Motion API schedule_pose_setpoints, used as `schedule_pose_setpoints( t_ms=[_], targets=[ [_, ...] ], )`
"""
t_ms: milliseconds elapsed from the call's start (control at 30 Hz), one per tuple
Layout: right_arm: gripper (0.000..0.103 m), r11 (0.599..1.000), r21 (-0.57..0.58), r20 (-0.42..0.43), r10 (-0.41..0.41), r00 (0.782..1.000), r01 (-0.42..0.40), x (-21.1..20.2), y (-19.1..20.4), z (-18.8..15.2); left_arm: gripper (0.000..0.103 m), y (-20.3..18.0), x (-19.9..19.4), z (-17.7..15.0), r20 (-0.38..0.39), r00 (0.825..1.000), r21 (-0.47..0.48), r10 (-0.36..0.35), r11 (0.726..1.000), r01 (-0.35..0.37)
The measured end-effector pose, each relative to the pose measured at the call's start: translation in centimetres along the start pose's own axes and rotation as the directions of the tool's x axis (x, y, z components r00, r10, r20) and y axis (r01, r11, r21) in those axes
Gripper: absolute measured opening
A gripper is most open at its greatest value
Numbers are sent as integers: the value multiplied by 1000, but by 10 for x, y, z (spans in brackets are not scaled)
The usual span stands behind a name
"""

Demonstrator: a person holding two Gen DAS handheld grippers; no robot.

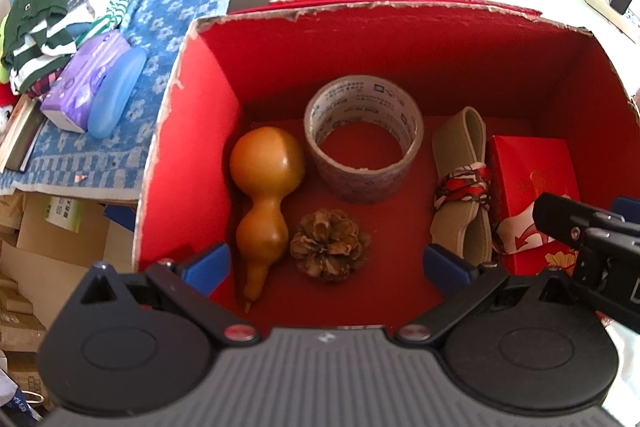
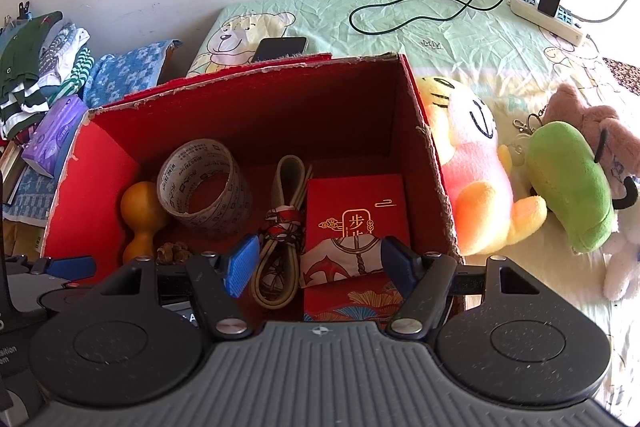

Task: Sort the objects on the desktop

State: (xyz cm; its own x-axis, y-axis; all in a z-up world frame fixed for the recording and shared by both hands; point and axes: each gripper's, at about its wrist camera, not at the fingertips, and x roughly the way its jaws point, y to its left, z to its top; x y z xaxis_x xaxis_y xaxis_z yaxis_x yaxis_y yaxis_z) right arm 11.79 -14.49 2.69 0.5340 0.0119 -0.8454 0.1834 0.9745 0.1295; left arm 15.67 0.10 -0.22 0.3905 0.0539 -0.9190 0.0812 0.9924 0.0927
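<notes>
The left gripper sits closest to its lens, blue pads spread wide and gripping nothing, poised over the open mouth of the red box. The right gripper is likewise spread and empty, hanging just above the near edge of the same box; its black body shows at the right margin of the left wrist view.

Inside the box, several things already lie on the red floor: a tan gourd along the left wall, a pine cone just beside its narrow end, a roll of tape standing on its edge behind them, a folded beige belt bound with a red patterned band, and a red packet with gold print against the right wall (partly under the right gripper's shadow).

By my reading, the sorting is well along but unfinished. Five small items are in, while outside the box, on the bear-print sheet to its right, a pink and yellow plush, a green plush and a brownish plush remain, lying touching one another. A dark phone rests behind the box. Whether the toys or the phone belong in the box cannot be told from the task; if they do, the right gripper is the nearer one to fetch them.
</notes>
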Motion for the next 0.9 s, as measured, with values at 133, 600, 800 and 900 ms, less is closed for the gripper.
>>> schedule_pose_setpoints(
  t_ms=[133, 600, 800, 900],
  targets=[
    [70, 1000, 2, 3, -4, 1000, 4, 0, 0, 1, 103, -2, 0, 1, 8, 1000, 10, 3, 1000, -4],
    [70, 1000, 14, 0, -13, 1000, 13, 4, 0, 3, 103, 0, 6, 5, 9, 1000, 20, -8, 1000, 7],
    [70, 1000, 21, -6, -12, 1000, 12, 6, 0, 3, 103, 0, 8, 6, 9, 1000, 21, -8, 1000, 8],
    [70, 1000, 21, -7, -12, 1000, 12, 6, 0, 4, 103, -1, 8, 6, 10, 1000, 28, -15, 999, 15]
  ],
)
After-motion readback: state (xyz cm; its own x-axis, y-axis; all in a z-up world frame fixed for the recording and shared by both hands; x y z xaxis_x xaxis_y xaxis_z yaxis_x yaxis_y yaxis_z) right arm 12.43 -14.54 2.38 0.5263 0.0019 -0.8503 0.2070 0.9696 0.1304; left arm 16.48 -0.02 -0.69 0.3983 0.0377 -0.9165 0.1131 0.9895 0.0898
